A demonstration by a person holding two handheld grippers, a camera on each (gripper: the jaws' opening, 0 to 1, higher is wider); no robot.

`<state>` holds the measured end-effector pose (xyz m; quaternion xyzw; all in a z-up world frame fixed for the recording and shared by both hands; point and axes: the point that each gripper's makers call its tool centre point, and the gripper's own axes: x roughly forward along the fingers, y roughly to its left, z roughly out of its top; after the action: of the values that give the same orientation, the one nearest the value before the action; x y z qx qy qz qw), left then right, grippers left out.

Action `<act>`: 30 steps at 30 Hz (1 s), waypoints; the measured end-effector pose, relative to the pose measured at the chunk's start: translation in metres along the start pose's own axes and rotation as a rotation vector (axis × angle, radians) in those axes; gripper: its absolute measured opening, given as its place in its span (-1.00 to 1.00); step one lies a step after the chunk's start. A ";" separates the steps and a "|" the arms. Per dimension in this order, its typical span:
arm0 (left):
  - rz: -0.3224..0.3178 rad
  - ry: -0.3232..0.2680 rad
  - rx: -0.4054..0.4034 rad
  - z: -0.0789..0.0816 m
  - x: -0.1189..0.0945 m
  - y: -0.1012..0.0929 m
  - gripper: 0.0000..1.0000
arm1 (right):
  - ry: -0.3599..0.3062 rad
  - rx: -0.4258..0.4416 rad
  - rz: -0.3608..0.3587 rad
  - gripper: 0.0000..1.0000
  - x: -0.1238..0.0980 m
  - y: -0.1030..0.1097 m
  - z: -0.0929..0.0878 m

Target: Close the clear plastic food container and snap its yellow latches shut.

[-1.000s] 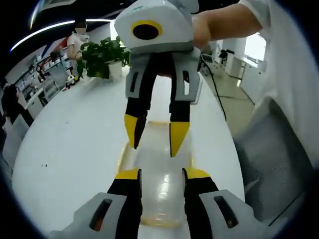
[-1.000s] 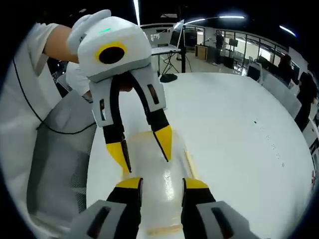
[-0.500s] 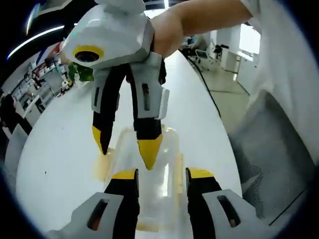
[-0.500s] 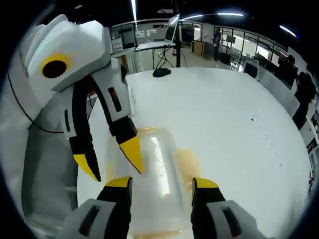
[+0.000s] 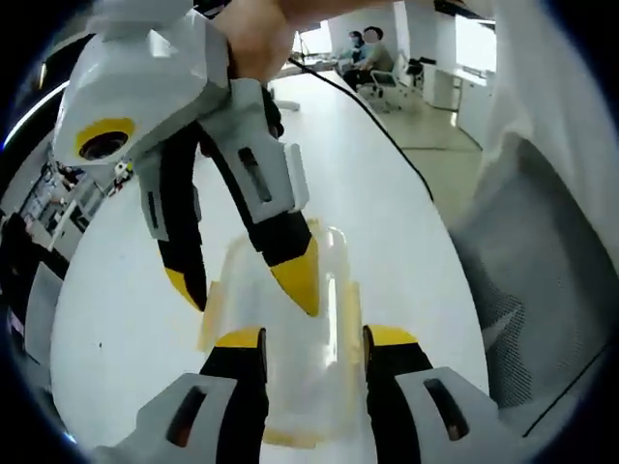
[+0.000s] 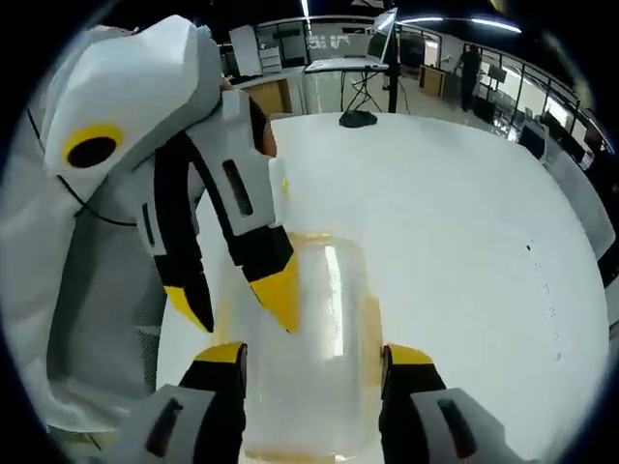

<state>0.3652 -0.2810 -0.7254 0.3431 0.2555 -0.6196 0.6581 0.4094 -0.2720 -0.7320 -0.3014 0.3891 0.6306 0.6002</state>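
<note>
We see the container (image 5: 300, 358) at lower centre of both views on the white table (image 6: 455, 232), between our left gripper (image 5: 311, 340) and right gripper (image 6: 314, 356), both spread apart.

A big white round table (image 6: 464, 251) holds the clear box (image 6: 309, 358) with yellow latches (image 5: 211, 314), at 6 o'clock.
</note>
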 end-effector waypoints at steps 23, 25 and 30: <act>0.066 0.070 0.133 -0.002 0.007 0.001 -0.25 | 0.146 -0.010 0.055 0.04 0.005 0.002 -0.002; 0.078 0.089 0.146 -0.002 0.008 0.000 -0.25 | 0.151 -0.001 0.062 0.00 0.004 0.000 -0.002; 0.080 0.098 0.143 -0.003 0.007 0.002 -0.26 | 0.167 0.029 0.079 -0.15 0.004 -0.006 -0.001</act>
<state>0.3680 -0.2835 -0.7327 0.4292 0.2284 -0.5920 0.6428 0.4152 -0.2713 -0.7366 -0.3285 0.4584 0.6206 0.5448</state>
